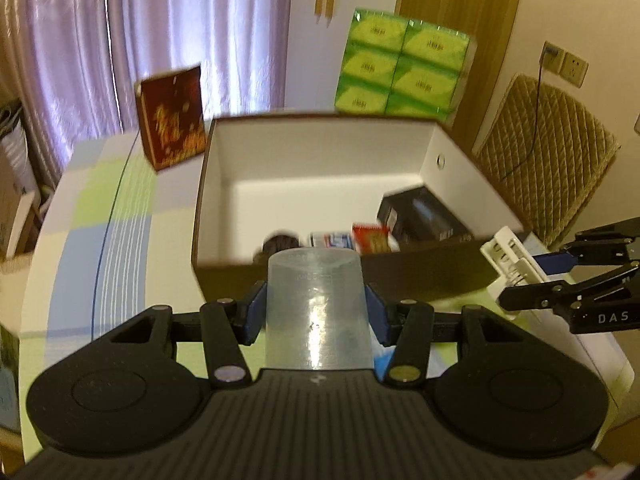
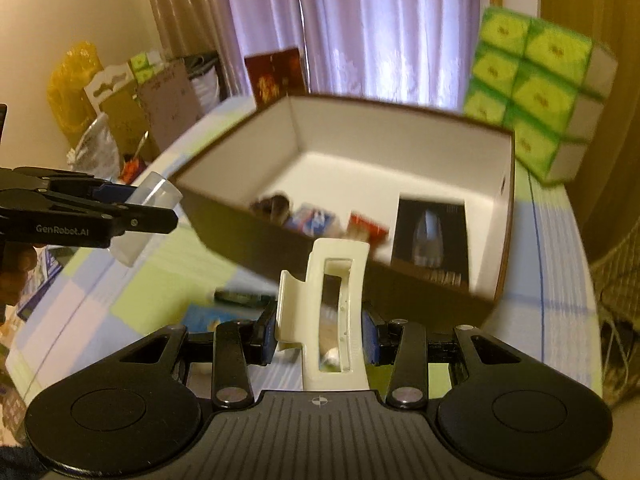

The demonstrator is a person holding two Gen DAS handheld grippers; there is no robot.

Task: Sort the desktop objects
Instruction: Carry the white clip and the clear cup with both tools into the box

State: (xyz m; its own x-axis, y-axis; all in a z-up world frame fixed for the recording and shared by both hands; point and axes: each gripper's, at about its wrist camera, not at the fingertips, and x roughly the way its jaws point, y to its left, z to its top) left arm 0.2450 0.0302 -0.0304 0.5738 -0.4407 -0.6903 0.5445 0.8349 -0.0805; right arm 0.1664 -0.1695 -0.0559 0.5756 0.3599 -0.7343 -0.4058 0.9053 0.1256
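Left wrist view: left gripper (image 1: 316, 312) clamped on translucent plastic measuring cup (image 1: 318, 312), held just short of near wall of brown cardboard box w/ white interior (image 1: 320, 152). Black rectangular carton (image 1: 424, 216) and small red packet (image 1: 370, 236) seen inside.

Right wrist view: right gripper (image 2: 320, 336) clenched on cream plastic hair claw clip (image 2: 324, 304), held above checked tablecloth (image 2: 548, 292), near box front wall.

Clear cup (image 1: 316, 312) and cream hair claw (image 2: 324, 312), both gripped.

Right hand-held gripper (image 2: 319, 334) clamps a cream hair claw (image 2: 320, 312) before the box (image 2: 400, 284).
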